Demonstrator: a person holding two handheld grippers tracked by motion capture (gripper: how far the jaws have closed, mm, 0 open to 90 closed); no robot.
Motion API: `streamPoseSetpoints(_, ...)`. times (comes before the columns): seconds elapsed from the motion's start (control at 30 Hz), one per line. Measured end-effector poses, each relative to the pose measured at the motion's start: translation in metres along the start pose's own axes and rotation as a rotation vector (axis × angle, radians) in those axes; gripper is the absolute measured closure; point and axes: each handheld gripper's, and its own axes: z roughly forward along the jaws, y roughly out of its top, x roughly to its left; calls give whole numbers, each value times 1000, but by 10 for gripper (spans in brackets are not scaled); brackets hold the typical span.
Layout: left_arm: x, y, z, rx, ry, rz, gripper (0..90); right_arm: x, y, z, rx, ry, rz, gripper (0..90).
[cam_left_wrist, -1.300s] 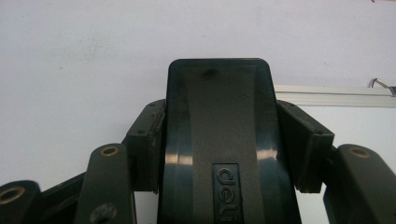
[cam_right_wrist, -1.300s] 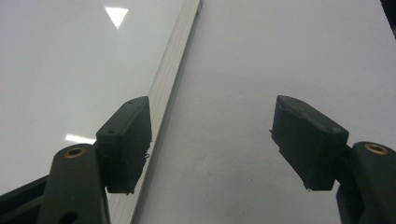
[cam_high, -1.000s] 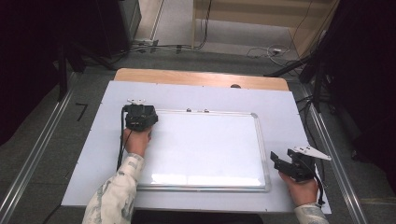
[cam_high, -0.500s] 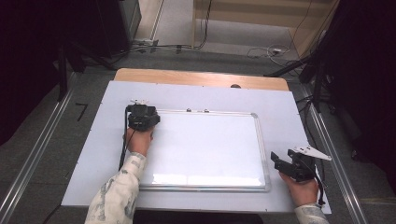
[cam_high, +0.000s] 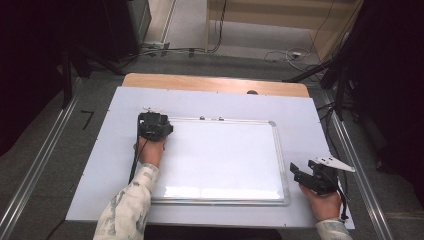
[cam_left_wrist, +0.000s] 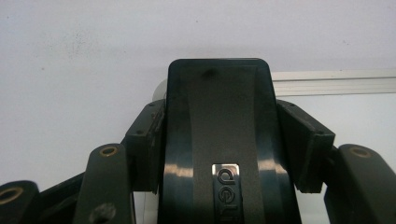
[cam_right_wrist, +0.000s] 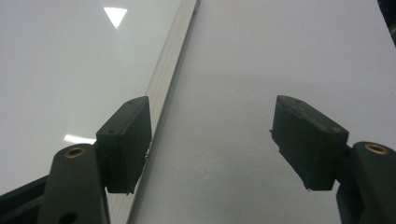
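Left tool (cam_high: 154, 125) rests at the whiteboard (cam_high: 225, 160) corner; right tool (cam_high: 312, 177) lies beside it.

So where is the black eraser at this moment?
The black eraser is clamped in the left gripper, at the whiteboard's far left corner in the high view; the left gripper view shows it just short of the aluminium frame.

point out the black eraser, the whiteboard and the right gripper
black eraser (cam_left_wrist: 217, 140), left gripper view, its glossy back
whiteboard (cam_high: 225, 155), high view, bare white writing surface
right gripper (cam_right_wrist: 212, 140), right gripper view, midway between its open jaws
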Motion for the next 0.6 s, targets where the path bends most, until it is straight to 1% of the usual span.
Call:
streamPoseSetpoints(0.07,-1,-1,1,9,1,5,392,0,0,0,0,0,-1,273)
streamPoseSetpoints(0.13,-1,-1,1,11,-14,4,352,0,0,0,0,0,-1,273)
streamPoseSetpoints(0.2,0,-1,1,4,-20,3,327,0,0,0,0,-1,0,273)
streamPoseSetpoints(0.33,2,0,-2,-7,-26,-1,326,0,0,0,-1,-1,-2,273)
streamPoseSetpoints(0.6,5,3,-12,-33,-59,-16,299,0,0,-1,-2,-3,-1,273)
